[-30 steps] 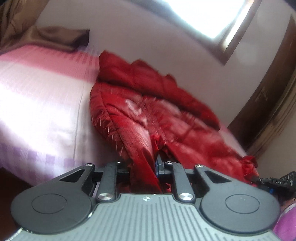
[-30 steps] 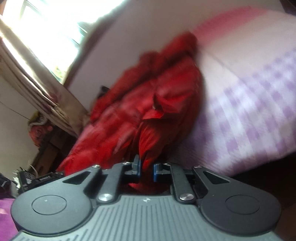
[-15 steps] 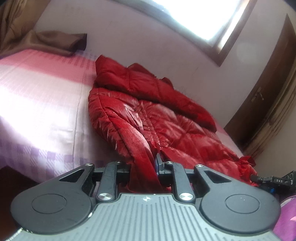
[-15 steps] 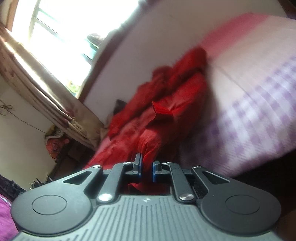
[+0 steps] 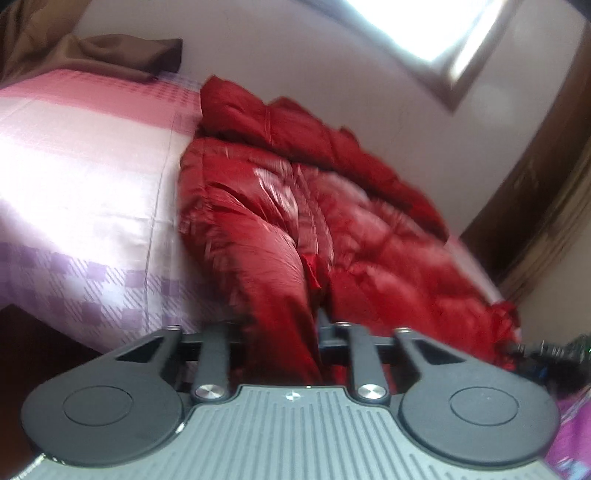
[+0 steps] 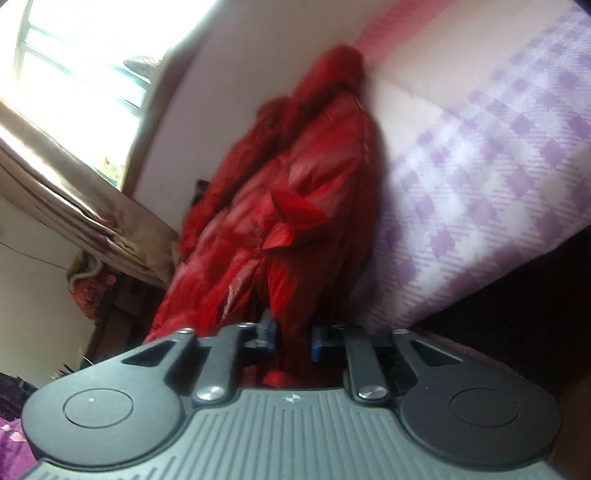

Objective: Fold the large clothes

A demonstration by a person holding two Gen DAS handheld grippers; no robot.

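Nearest in the left wrist view, the left claw (image 5: 286, 328) is closing its jaws on a thick fold of the red puffer jacket (image 5: 332, 229), and the fabric fills the gap between them and runs back over the claw's body. In the right wrist view the right claw (image 6: 291, 334) is clamped narrow on another bunched edge of the same red puffer jacket (image 6: 295, 206), red cloth pinched between its blue fingertips (image 6: 314, 341). Both grips sit at the near edge of the bed (image 5: 92, 206), where the jacket hangs slightly over the side.

Beyond the claws, the jacket spreads across the bed's checked purple and pink sheet (image 6: 498, 147), quilted and shiny, lying along the bed's far edge against the wall (image 5: 295, 66). Its far part, a thick padded roll, lies nearest that wall. Both views are somewhat blurred.

Farther off, a brown cloth (image 5: 122, 55) lies at the bed's far corner in the left view. A bright window (image 5: 424, 26) sits high on the wall, and a dark wooden door (image 5: 535, 192) stands to its right. In the right view a pale curtain (image 6: 74, 195) hangs below the window.
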